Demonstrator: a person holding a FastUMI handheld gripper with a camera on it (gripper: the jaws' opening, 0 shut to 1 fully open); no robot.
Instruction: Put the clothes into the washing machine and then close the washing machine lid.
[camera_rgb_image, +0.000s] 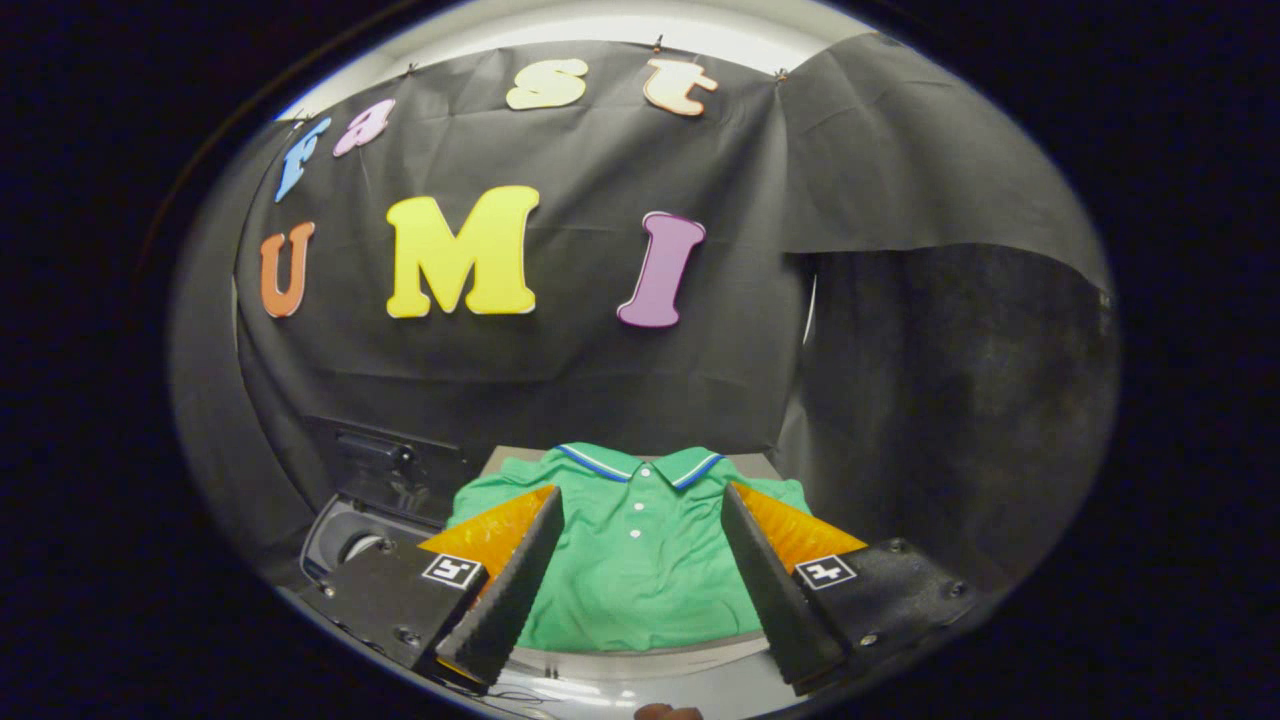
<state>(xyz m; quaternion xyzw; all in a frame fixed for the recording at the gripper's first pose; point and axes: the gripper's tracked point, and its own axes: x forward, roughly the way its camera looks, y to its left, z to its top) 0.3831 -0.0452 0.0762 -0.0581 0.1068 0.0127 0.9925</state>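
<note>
A green polo shirt (640, 560) with a blue-and-white trimmed collar and white buttons lies flat on a light table (640, 662), spread out just ahead of and between my fingers. My gripper (640, 495) is open wide above the shirt's lower half, one finger over each side of it, touching nothing that I can tell. To the left of the shirt, behind my left finger, stands a dark washing machine (350, 535) with its lid (385, 465) raised; its round opening partly shows.
Black cloth walls close the booth behind the table and on the right. The table's near edge (640, 690) runs just under my fingers. A fingertip of a hand (668, 712) peeks in at the very bottom.
</note>
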